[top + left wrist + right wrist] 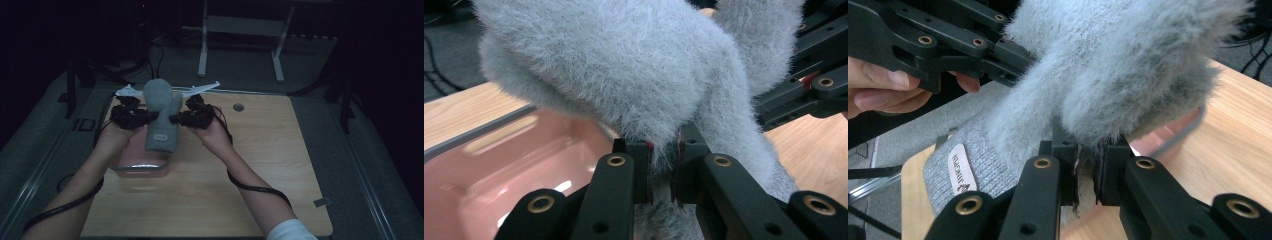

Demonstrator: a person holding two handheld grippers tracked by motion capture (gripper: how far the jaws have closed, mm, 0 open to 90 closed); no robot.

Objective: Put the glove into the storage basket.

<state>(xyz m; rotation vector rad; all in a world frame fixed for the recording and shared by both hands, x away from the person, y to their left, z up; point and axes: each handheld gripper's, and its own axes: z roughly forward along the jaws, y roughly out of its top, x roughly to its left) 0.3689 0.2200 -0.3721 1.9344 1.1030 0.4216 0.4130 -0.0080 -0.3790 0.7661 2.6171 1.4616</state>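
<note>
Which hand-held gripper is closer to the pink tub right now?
Left. The left hand-held gripper hangs just above the pink tub, shut on the grey mitten. The right hand-held gripper pinches the mitten's other side, out past the tub's right edge.

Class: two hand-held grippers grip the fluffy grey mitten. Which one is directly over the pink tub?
The left hand-held gripper: the pink tub lies below it, while the right hand-held gripper hangs over bare tabletop.

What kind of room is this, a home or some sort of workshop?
Likely a dim lab or recording workspace: a bare wooden table, cables on the grey floor, and a white equipment stand behind.
</note>
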